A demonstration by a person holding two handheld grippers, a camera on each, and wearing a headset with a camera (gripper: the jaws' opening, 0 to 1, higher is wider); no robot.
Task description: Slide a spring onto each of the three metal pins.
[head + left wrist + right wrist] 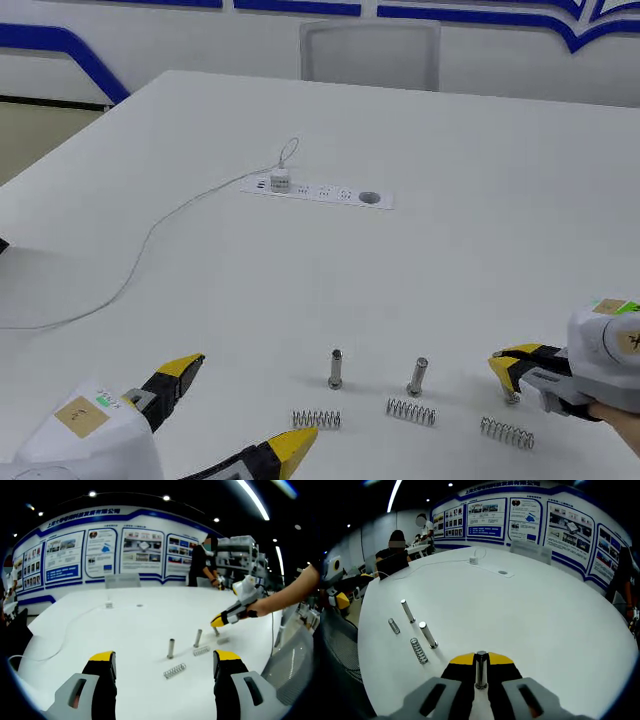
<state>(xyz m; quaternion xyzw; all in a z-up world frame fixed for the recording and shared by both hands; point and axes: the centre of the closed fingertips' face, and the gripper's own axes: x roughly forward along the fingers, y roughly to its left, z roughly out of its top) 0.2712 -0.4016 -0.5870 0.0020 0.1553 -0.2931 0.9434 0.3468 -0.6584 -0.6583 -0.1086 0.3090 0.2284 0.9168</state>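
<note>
Middle pin: the middle pin (418,376) stands upright on the white bench (480,230), bare, with no spring on it; all places below are given from this pin
First pin: the first pin (336,368) stands upright just beside the middle pin, on the side of the left claw, also bare
Third pin: the third pin (480,669) stands on the other side of the middle pin, between the jaws of the right claw, also bare
Springs: the middle spring (411,411) lies flat just in front of the middle pin, the first spring (316,419) in front of the first pin, and the third spring (506,432) in front of the third pin; none of them touches a pin
Right claw: the right claw (510,368) is clenched on the third pin, low on its shaft; I judge it only steadies the pin
Left claw: the left claw (240,403) is released, jaws wide apart and holding nothing, near the first spring and nearer to the person than the middle pin
Progress: nothing is done yet as far as I can see; three springs must go on three pins
Farther things: a power strip (320,192) with a white plug (280,181) and a thin cable (150,240) lies well behind the middle pin; a grey chair (370,52) is at the far edge
Writing: the wall boards (60,555) have blue headings in Chinese characters, too small to read; the stickers on the claws are also not readable
</note>
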